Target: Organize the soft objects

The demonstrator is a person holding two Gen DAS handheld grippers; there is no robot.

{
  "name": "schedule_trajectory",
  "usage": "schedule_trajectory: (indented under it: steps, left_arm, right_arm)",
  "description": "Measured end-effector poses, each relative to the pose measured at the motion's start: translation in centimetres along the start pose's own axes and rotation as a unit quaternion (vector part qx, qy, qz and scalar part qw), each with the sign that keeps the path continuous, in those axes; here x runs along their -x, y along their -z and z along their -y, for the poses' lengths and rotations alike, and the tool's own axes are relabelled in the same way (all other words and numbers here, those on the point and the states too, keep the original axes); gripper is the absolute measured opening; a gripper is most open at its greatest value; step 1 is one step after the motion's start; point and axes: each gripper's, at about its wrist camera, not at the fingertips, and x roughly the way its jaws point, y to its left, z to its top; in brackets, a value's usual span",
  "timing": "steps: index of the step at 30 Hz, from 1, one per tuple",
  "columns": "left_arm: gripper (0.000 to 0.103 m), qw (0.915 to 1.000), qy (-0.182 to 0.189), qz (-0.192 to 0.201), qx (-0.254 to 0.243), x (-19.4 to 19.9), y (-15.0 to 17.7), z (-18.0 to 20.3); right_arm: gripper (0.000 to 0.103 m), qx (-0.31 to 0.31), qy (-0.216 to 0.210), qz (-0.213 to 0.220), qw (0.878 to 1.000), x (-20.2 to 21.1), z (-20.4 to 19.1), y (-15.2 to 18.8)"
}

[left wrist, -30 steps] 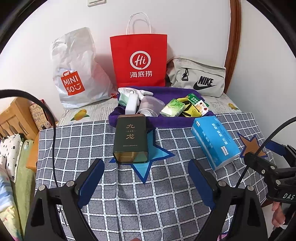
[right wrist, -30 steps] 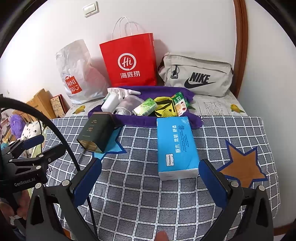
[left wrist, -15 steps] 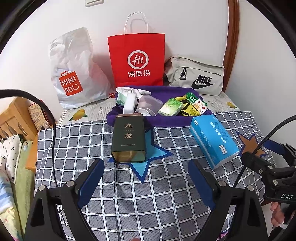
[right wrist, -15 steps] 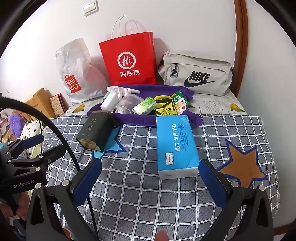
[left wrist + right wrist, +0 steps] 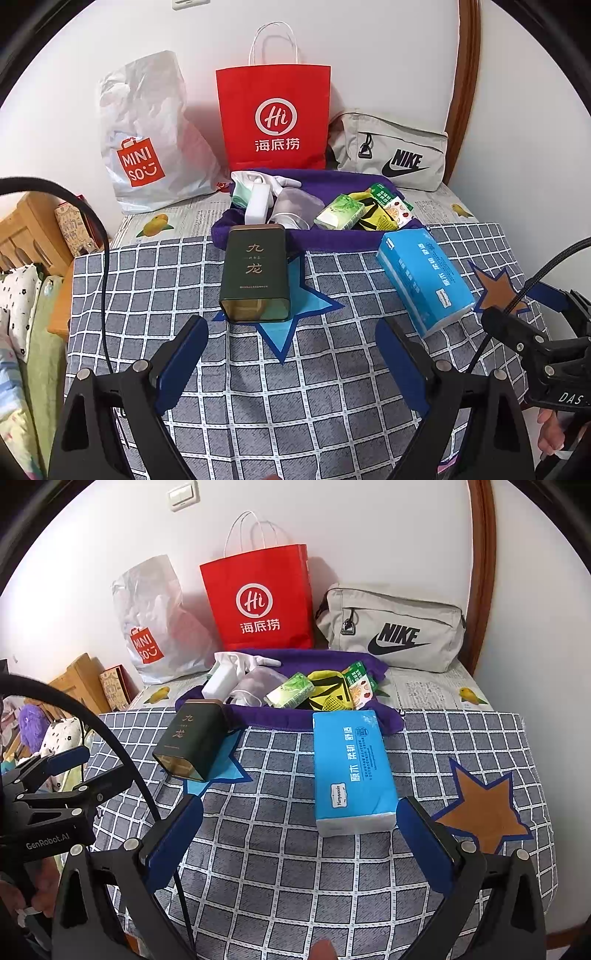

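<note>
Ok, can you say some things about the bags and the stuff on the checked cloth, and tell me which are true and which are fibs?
1. The red paper bag stands between the white Miniso bag and the grey Nike bag. True.
2. The blue tissue pack is held in the right tool. False: it lies on the checked cloth, and the tool is open, holding nothing.
3. The dark green tin lies on its side, partly on a blue star. True.
4. The left tool is squeezing the tin. False: it is open and short of the tin.
</note>
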Motion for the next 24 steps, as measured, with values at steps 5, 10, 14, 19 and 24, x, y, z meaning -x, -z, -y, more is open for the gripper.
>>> schedule_trajectory:
  steps: [5,10,14,19,24]
  left_arm:
    - [0.092,1.0,0.0,-0.001,0.001,0.03,0.03,-0.01]
    - [0.092,1.0,0.001,-0.001,-0.001,0.03,0.02,0.0]
    - [0.092,1.0,0.004,-0.001,0.001,0.11,0.01,-0.01]
    - [0.092,1.0,0.004,0.001,0.003,0.24,-0.02,-0.02]
    - [0.092,1.0,0.002,0.001,0.002,0.19,-0.07,0.05]
  right_arm:
    - [0.103,0.001,-0.006,0.001,1.0,0.13,-0.23,0.04]
    - [0.103,0.001,-0.006,0.001,1.0,0.19,-0.43,0.09]
    - [0.103,0.001,-0.005,0.001,1.0,0.19,-0.42,0.1]
    - [0.103,0.001,-0.008,-0.001,1.0,0.18,-0.44,0.14]
    - [0.103,0.002,-0.008,0.0,1.0,0.19,-0.57,0.18]
